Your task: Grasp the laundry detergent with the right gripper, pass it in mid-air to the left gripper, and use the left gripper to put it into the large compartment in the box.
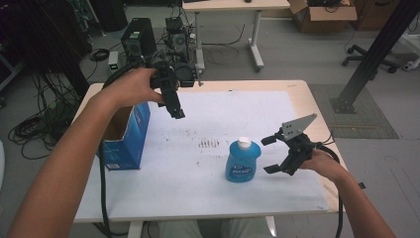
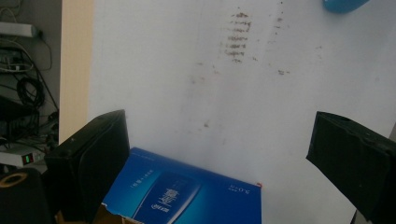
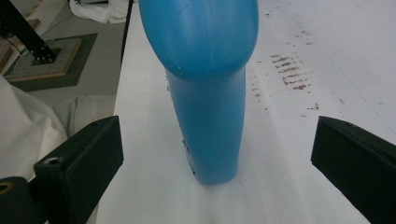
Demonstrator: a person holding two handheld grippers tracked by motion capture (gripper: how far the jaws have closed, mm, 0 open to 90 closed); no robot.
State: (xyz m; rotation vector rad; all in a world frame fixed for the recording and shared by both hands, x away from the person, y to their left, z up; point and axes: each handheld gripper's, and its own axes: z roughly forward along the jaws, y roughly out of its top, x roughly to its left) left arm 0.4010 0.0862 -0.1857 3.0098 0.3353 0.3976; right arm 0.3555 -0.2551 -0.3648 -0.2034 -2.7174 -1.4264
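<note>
1. The high view shows a workshop floor beyond the table (image 1: 297, 94): cables, a dark tower case (image 1: 137, 37), a cardboard box (image 1: 322, 15), an office-chair base (image 1: 369, 58) and a black slanted post (image 1: 376, 49).
2. The table is pale wood covered by a white sheet (image 1: 208, 173) with a patch of brown marks (image 1: 209, 144) near its middle.
3. A blue bottle (image 1: 242, 161) with a white cap stands upright on the sheet, right of centre. Its label shows in the high view; the right gripper view shows a plain, unlabelled blue side (image 3: 208, 93).
4. An open blue carton (image 1: 126, 136) stands at the sheet's left edge. The high view shows its brown inside; the left gripper view shows its printed blue face (image 2: 187, 193) from above.
5. The left gripper (image 1: 177, 113) is held raised over the far left part of the table, pointing down, just beside the carton. In the high view its jaws are hard to read; the left gripper view shows them spread wide with nothing between, the sheet and carton below.
6. The right gripper (image 1: 270, 154) sits low, just right of the bottle, with a grey three-cornered plate on top. Its jaws are apart, aimed at the bottle; in the right gripper view the bottle stands centred between them, touching neither.
7. The left gripper view also catches an edge of the bottle (image 2: 343, 4) at its top.
</note>
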